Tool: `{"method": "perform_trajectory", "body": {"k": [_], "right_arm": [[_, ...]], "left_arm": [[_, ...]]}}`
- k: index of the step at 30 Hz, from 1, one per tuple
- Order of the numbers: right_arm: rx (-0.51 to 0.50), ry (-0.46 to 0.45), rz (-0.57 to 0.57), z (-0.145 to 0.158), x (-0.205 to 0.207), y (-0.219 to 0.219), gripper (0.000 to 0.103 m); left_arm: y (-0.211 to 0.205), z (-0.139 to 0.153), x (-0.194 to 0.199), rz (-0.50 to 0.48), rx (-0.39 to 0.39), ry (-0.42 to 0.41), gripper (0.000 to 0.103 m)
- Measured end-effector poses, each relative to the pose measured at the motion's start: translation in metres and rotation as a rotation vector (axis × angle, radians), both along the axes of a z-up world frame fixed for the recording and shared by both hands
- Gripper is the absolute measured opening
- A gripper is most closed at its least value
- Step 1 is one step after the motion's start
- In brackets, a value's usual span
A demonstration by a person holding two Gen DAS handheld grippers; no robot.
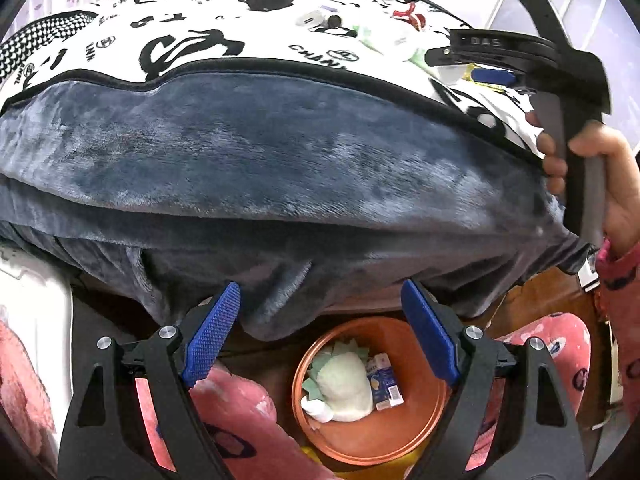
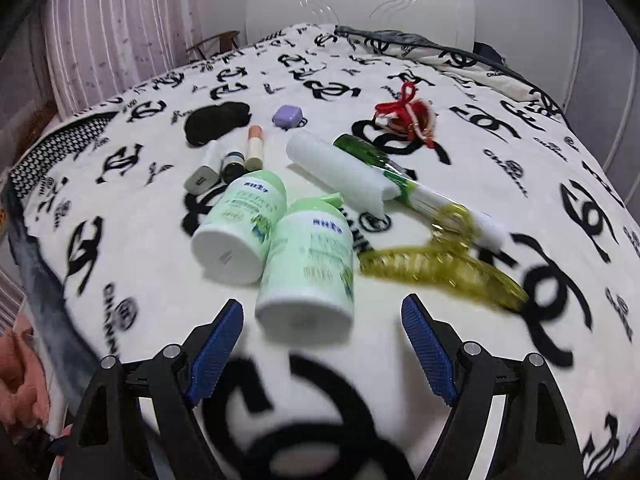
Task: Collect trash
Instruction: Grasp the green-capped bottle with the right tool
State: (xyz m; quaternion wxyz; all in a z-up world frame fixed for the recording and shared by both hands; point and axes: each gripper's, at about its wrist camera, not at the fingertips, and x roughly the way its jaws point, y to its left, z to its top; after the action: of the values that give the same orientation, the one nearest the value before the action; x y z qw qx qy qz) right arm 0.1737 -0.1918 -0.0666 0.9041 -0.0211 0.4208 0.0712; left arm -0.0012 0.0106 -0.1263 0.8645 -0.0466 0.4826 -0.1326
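Left tool (image 1: 320,332): pointing steeply down past the bed edge, jaws spread wide, nothing between the blue pads (image 1: 216,332). Directly below it sits the orange bin (image 1: 420,432) on the floor, between the person's pink-trousered legs (image 1: 240,412). In the bin: crumpled pale tissue (image 1: 344,384) and a small blue-and-white carton (image 1: 384,384) lying against it on its right. Above the bin hangs the bed's grey plush blanket (image 1: 280,160).

At the right of the left wrist view, a hand (image 1: 600,184) grips the handle of the right tool (image 2: 322,344), which is held over the bed top.

Right tool: tilted downward over the white, black-printed bed cover (image 2: 120,208), jaws released and wide, gripping nothing. Items on the cover, left to right: black cloth (image 2: 216,122), three small tubes (image 2: 228,160) side by side, a lilac case (image 2: 287,116), two pale green bottles (image 2: 276,240) lying touching each other, the nearer one just ahead of the jaws, a white roll (image 2: 340,168) over a green stick (image 2: 376,160), a yellow hair claw (image 2: 440,264), a red tassel (image 2: 404,116).
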Motion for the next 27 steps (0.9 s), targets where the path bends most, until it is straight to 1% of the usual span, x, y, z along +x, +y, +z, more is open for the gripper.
{"method": "perform_trajectory", "body": {"k": [1, 2, 3, 4, 5, 7, 9, 14, 18, 20, 22, 24, 27], "right_arm": [[-0.013, 0.006, -0.004, -0.003, 0.006, 0.003, 0.076], [-0.018, 0.007, -0.008, -0.005, 0.01, 0.004, 0.068], [-0.014, 0.014, -0.005, -0.006, 0.015, 0.005, 0.062], [-0.002, 0.023, -0.001, -0.008, 0.018, 0.006, 0.052], [0.024, 0.034, 0.002, -0.009, 0.021, 0.004, 0.047], [0.035, 0.03, -0.003, -0.008, 0.02, 0.003, 0.047], [0.038, 0.004, 0.001, -0.005, 0.013, 0.002, 0.047], [0.116, -0.053, 0.017, 0.009, -0.014, -0.014, 0.046], [0.196, -0.118, 0.006, 0.03, -0.047, -0.04, 0.046], [0.216, -0.163, -0.005, 0.043, -0.068, -0.055, 0.047], [0.246, -0.186, -0.003, 0.05, -0.084, -0.067, 0.047], [0.265, -0.215, -0.007, 0.058, -0.103, -0.08, 0.047], [0.27, -0.254, -0.002, 0.067, -0.122, -0.093, 0.047]], "left_arm": [[0.0, -0.001, 0.001, 0.004, -0.001, 0.001, 0.081], [0.001, -0.001, 0.003, 0.007, -0.002, 0.002, 0.081], [0.001, 0.0, 0.006, 0.008, -0.003, 0.003, 0.081], [0.001, 0.0, 0.008, 0.008, -0.004, 0.003, 0.081], [0.0, 0.001, 0.01, 0.008, -0.004, 0.002, 0.081], [-0.003, 0.004, 0.015, 0.002, -0.002, -0.003, 0.081], [-0.005, 0.008, 0.018, -0.001, -0.006, -0.007, 0.081], [-0.014, 0.022, 0.035, -0.003, -0.011, -0.029, 0.081], [-0.023, 0.043, 0.057, 0.019, -0.029, -0.086, 0.082], [-0.03, 0.051, 0.071, 0.037, -0.034, -0.087, 0.084], [-0.037, 0.06, 0.081, 0.063, -0.013, -0.065, 0.084], [-0.039, 0.067, 0.08, 0.075, -0.005, -0.047, 0.084], [-0.04, 0.079, 0.057, 0.045, -0.012, -0.052, 0.084]]}}
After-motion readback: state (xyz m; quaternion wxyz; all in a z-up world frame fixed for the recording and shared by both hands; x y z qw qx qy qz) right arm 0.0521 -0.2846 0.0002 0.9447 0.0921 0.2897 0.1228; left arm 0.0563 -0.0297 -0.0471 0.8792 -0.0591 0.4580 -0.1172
